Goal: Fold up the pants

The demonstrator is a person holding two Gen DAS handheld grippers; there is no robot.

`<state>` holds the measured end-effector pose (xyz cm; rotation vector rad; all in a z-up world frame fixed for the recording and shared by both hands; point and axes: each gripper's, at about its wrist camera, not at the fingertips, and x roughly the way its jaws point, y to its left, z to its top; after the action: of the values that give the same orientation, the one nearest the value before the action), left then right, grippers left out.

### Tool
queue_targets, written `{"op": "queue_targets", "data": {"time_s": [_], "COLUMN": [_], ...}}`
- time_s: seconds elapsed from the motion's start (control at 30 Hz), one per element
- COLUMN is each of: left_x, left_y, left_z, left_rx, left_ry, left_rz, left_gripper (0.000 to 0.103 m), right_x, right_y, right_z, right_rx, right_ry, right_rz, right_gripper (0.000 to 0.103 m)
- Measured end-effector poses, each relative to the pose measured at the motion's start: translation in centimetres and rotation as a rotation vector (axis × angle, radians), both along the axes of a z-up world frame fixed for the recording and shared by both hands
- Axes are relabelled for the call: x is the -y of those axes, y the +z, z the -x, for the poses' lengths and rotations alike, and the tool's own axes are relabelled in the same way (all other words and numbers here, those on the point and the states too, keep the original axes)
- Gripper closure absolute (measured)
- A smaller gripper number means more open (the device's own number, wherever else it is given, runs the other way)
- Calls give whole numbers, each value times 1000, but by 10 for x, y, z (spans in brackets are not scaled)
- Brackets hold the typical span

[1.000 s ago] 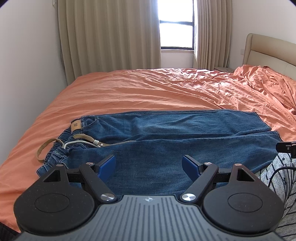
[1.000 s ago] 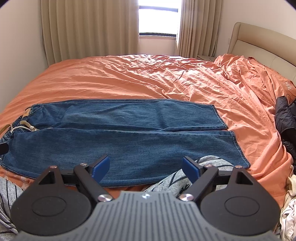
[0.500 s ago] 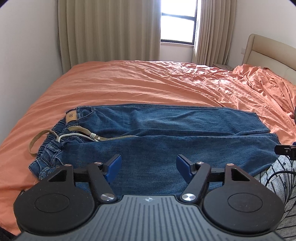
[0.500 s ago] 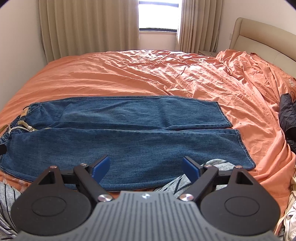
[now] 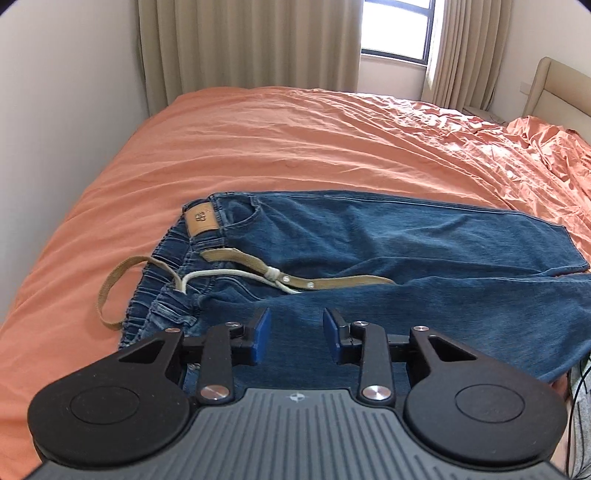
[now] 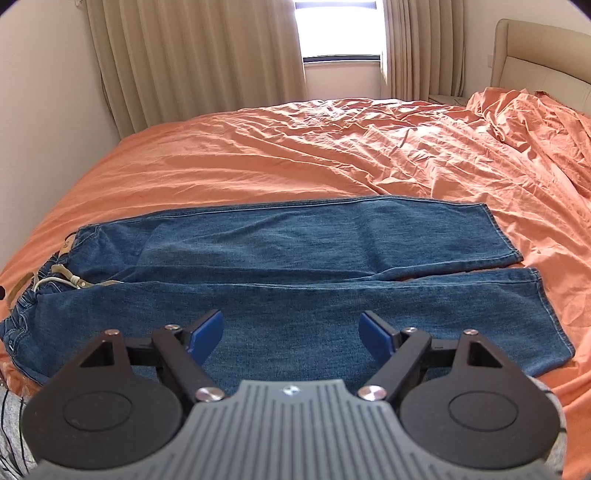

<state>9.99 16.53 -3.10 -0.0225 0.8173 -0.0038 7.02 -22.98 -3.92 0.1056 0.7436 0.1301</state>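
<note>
Rumpled orange bedsheet (image 6: 332, 155), beige curtains (image 6: 192, 55), bright window (image 6: 338, 27).

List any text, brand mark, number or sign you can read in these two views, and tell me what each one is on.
Tan waistband patch on the jeans: a dark stamped mark, too blurred to read as letters.
Left hand-held gripper body: a small round crosshair emblem, no letters.
Right hand-held gripper body: the same emblem, no letters.
No other words, numbers or signs are readable.
</note>
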Motion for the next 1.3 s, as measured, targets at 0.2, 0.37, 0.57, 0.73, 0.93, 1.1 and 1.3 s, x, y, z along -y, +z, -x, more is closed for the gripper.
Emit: {"op": "queue_targets", "data": {"time_s": [0.2, 0.37, 0.57, 0.73, 0.93, 1.1, 1.3], "left_x": [-71, -118, -171, -192, -196, -173, -179], "left_y": [-29, -72, -108, -128, -122, -54, -76], "left_z": [-52, -90, -104, -113, -109, -74, -71], "left_rx": [-78, -178, -183, -225, -176, 32, -70], "left_ry": [35, 42, 39, -57, -13, 10, 119], "left_rz": [-4, 22, 283, 570, 614, 444, 283], "left_gripper": [59, 40, 32, 33, 95, 96, 96], "right_x": [8, 18, 13, -4, -22, -26, -19], "right_y": [-32, -55, -66, -64, -52, -44, -41], "right_z": [-47, -71, -80, -82, -68, -59, -53], "right_rx": [-93, -160, -191, -185, -130, -114, -128], "right_ry": [-59, -127, -145, -140, -133, -142, -176], "right_rz": [-56, -126, -112, -33, 55, 81, 74], "right_gripper": [38, 58, 58, 58, 58, 57, 57]}}
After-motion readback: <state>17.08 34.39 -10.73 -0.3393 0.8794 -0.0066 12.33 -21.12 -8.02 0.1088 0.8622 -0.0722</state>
